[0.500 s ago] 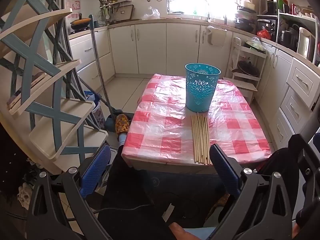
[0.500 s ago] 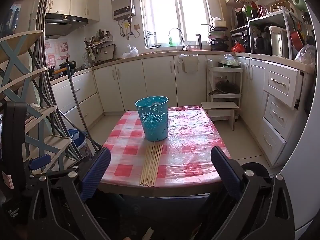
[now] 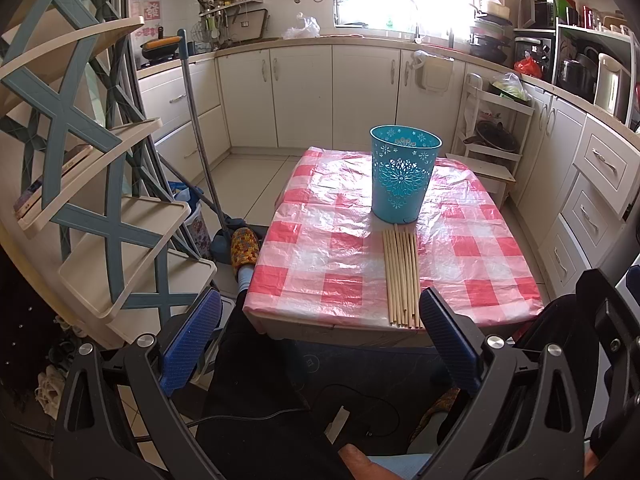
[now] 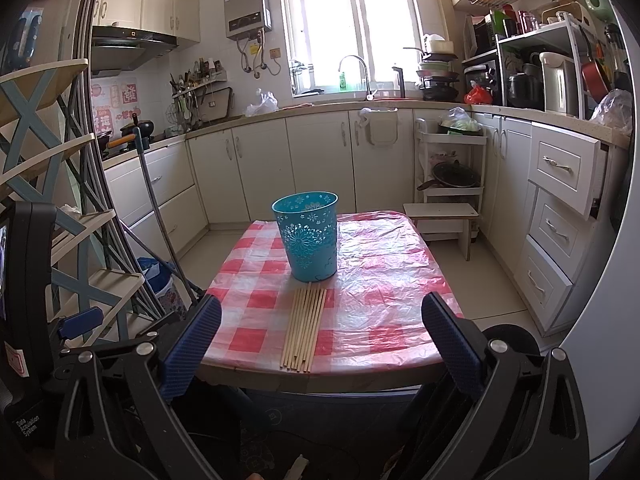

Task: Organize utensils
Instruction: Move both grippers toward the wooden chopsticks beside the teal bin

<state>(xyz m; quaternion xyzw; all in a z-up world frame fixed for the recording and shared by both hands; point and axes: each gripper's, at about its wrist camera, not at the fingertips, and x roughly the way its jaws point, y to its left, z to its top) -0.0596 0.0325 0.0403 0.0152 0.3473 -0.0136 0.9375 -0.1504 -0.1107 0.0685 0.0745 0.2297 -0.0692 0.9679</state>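
Hanging short of the table's near edge, the left gripper (image 3: 320, 336) and the right gripper (image 4: 320, 340) both have their blue pads spread wide with nothing between them. Neither touches anything. Just past them, on the red-checked tablecloth (image 4: 380, 280), a tidy row of wooden chopsticks (image 4: 306, 326) lies side by side, near ends at the table's front edge, far ends running up to the foot of the teal cutout basket (image 4: 310, 236), which stands upright and looks empty from the left wrist view. Behind it are the cream cabinets (image 4: 312, 160) and the bright window.

I'd say nothing has been sorted yet; this is the approach before the first pick. The next move calls for dropping one gripper over the sticks' near ends, pinching a few, then tipping them upright into the basket without knocking it.
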